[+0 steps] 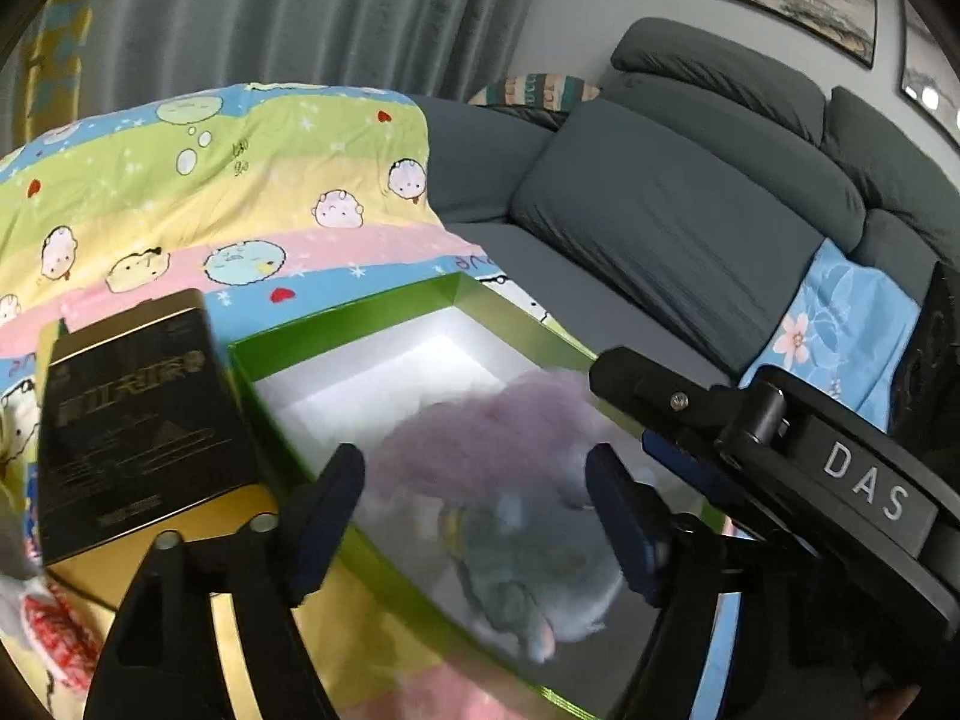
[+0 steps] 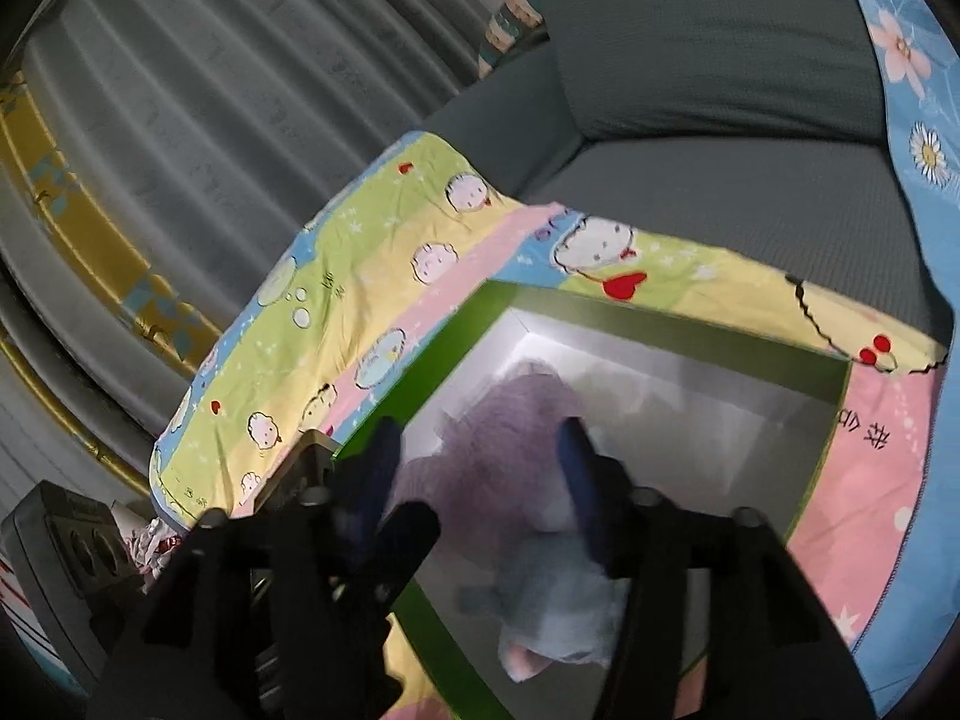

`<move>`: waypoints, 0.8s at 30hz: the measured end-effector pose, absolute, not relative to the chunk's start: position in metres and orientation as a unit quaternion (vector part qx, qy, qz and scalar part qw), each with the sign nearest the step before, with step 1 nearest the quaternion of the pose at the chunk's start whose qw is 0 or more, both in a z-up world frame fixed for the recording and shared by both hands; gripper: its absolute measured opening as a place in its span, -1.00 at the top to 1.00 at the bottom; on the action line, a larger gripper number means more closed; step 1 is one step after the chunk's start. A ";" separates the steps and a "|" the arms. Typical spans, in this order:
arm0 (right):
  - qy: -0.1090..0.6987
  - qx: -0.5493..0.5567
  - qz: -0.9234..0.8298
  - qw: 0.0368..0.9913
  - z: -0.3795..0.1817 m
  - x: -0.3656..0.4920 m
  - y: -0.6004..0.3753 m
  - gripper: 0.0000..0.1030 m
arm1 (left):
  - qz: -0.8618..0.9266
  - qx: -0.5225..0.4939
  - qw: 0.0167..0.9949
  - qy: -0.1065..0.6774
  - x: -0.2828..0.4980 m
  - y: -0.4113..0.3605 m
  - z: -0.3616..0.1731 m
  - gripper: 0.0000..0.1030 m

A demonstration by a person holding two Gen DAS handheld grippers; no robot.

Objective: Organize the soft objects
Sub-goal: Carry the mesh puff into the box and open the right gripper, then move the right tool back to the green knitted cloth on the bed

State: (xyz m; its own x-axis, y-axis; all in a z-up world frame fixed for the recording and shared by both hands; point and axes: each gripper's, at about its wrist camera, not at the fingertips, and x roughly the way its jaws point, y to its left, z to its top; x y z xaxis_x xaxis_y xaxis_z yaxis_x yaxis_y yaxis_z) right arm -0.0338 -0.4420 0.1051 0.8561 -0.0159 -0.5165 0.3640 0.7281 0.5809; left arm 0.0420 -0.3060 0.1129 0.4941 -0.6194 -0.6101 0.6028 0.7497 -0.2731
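Both tools, left [image 1: 474,504] and right [image 2: 480,468], gape with nothing gripped, over my fluffy purple-and-blue plush toy [image 1: 498,480] lying inside the green-walled white-bottomed cardboard box [image 1: 456,306]; light, squashy, I'd pinch mid-body fluff.

The plush toy [image 1: 480,468] is lilac with pale blue. The box [image 1: 420,312] has green walls and a white inside. The blanket [image 1: 180,192] shows green, yellow, pink and blue stripes with cartoon faces. The sofa [image 1: 660,204] is dark grey.

Green box [image 1: 336,324] open above (far half bare), black tin [image 1: 138,420] crowding its left wall.
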 end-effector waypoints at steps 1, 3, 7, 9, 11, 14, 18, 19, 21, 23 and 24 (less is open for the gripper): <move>0.247 0.348 -0.103 0.899 0.107 -0.035 -0.440 -0.27 | -0.351 -0.013 0.865 0.359 0.040 -0.299 0.116 -0.58; 0.247 0.341 -0.105 0.901 0.111 -0.037 -0.436 -0.41 | -0.342 -0.012 0.869 0.357 0.037 -0.287 0.122 -0.63; 0.246 0.338 -0.106 0.902 0.118 -0.041 -0.428 -0.64 | -0.316 -0.008 0.879 0.356 0.026 -0.248 0.134 -0.63; 0.248 0.332 -0.103 0.904 0.122 -0.043 -0.422 -0.66 | -0.304 -0.016 0.884 0.355 0.020 -0.220 0.140 -0.63; 0.248 0.322 -0.102 0.908 0.125 -0.044 -0.413 -0.76 | -0.284 -0.023 0.889 0.359 0.015 -0.193 0.144 -0.64; 0.252 0.304 -0.101 0.913 0.130 -0.046 -0.397 -0.80 | -0.244 -0.027 0.898 0.365 0.007 -0.152 0.147 -0.65; 0.255 0.288 -0.082 0.919 0.138 -0.046 -0.372 -0.81 | -0.163 -0.035 0.911 0.378 -0.008 -0.083 0.148 -0.65; 0.256 0.282 -0.079 0.921 0.140 -0.047 -0.366 -0.82 | -0.151 -0.040 0.911 0.380 -0.011 -0.070 0.147 -0.65; 0.259 0.263 -0.074 0.926 0.144 -0.045 -0.349 -0.82 | -0.128 -0.054 0.913 0.383 -0.018 -0.038 0.144 -0.67; 0.264 0.248 -0.068 0.930 0.147 -0.044 -0.332 -0.82 | -0.102 -0.069 0.916 0.382 -0.023 -0.009 0.139 -0.79; 0.264 0.243 -0.063 0.931 0.148 -0.045 -0.324 -0.82 | -0.093 -0.076 0.917 0.380 -0.024 0.000 0.136 -0.84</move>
State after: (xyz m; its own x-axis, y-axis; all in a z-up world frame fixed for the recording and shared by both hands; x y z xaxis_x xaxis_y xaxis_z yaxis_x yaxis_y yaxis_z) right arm -0.0447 -0.3242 0.1479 0.8526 0.0114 -0.5224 0.2457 0.8736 0.4201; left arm -0.0242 0.0005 0.1356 0.6938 -0.2292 -0.6828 0.1130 0.9709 -0.2111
